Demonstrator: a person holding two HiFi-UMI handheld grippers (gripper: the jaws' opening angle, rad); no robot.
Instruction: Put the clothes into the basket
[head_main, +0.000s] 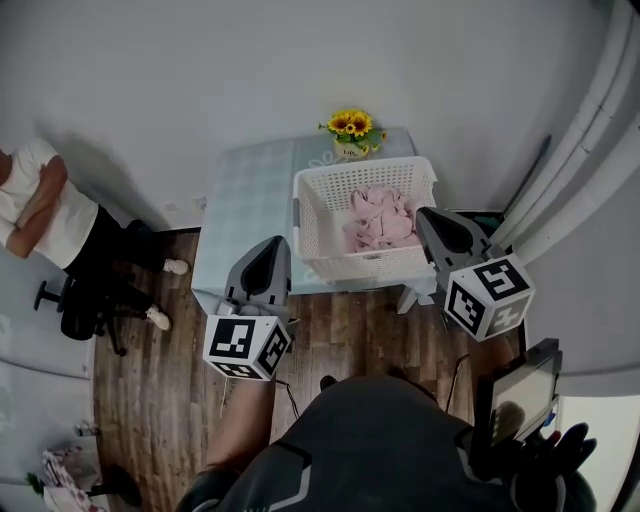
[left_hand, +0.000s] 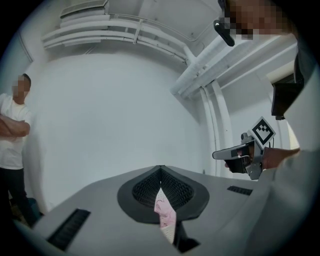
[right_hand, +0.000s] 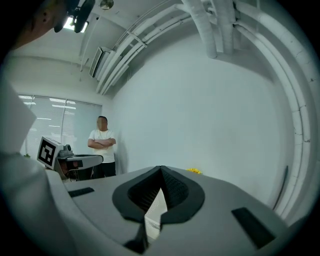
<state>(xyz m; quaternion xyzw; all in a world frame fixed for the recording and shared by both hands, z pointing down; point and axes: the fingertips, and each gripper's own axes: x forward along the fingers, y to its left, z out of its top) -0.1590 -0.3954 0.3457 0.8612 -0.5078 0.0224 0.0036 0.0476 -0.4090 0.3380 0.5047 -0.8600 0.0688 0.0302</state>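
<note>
**Already in the basket: the pink clothes, with both jaws closed beside it**

Already the pink clothes (head_main: 380, 218) lie as a crumpled heap inside the white basket (head_main: 365, 268), towards its right half. The basket has slotted walls and stands on the pale table (head_main: 245, 200), near the front edge.

The right gripper (head_main: 424, 214) hangs at the right side of the basket. Its tips are just beside the right rim and close to the heap, but apart from the cloth. In the right gripper view its jaws are pressed together and grip nothing; only a white strip shows through the slit under the tips.

The left gripper (head_main: 274, 242) is to the left of the basket, over the front part of the table, and the basket's left wall is near its tips. Its jaws are also closed tip to tip, with nothing between them. In the left gripper view, a thin strip of pink and white shows through the slit under the tips.

Beyond both jaws, behind the basket, a small bunch of sunflowers (head_main: 350, 125) stands at the back edge of the table against the grey wall. Far to the left of the left jaws, a person (head_main: 40, 205) in a white shirt has folded arms, beside a black chair (head_main: 75, 310) on the wooden floor (head_main: 150, 400).
</note>
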